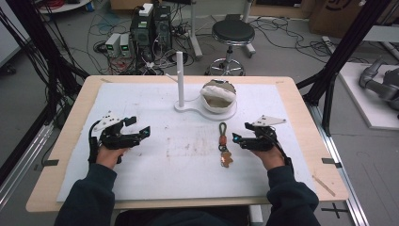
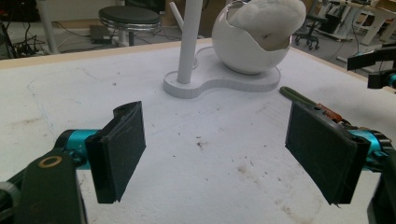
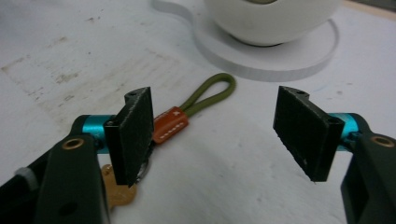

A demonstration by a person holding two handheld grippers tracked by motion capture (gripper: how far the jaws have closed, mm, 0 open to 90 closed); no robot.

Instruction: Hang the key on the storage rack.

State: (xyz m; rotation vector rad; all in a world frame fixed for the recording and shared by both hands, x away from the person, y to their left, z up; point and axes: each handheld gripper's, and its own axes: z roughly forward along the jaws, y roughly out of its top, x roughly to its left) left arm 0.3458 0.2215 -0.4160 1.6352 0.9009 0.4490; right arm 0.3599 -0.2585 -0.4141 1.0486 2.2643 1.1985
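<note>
A keychain point(image 1: 224, 141) lies flat on the white mat: olive cord loop point(image 3: 211, 92), orange leather tab point(image 3: 171, 124), brass key point(image 3: 119, 196). My right gripper point(image 1: 241, 133) is just right of it, low over the mat. Its jaws point(image 3: 219, 135) stand open with bare mat between them, and the left pad point(image 3: 133, 133) hides the keychain's ring. My left gripper point(image 1: 140, 126) hovers over the mat's left half, open point(image 2: 224, 154), with nothing between its pads. The cord loop point(image 2: 294, 95) peeks past its right pad.
A white stand point(image 1: 205, 112) with an upright post point(image 1: 179, 77) and a round white bowl point(image 1: 217, 96) holding white cloth sits at the mat's far middle. The wooden table edge point(image 1: 306, 117) frames the mat. A stool point(image 1: 232, 34), computers and cables are on the floor beyond.
</note>
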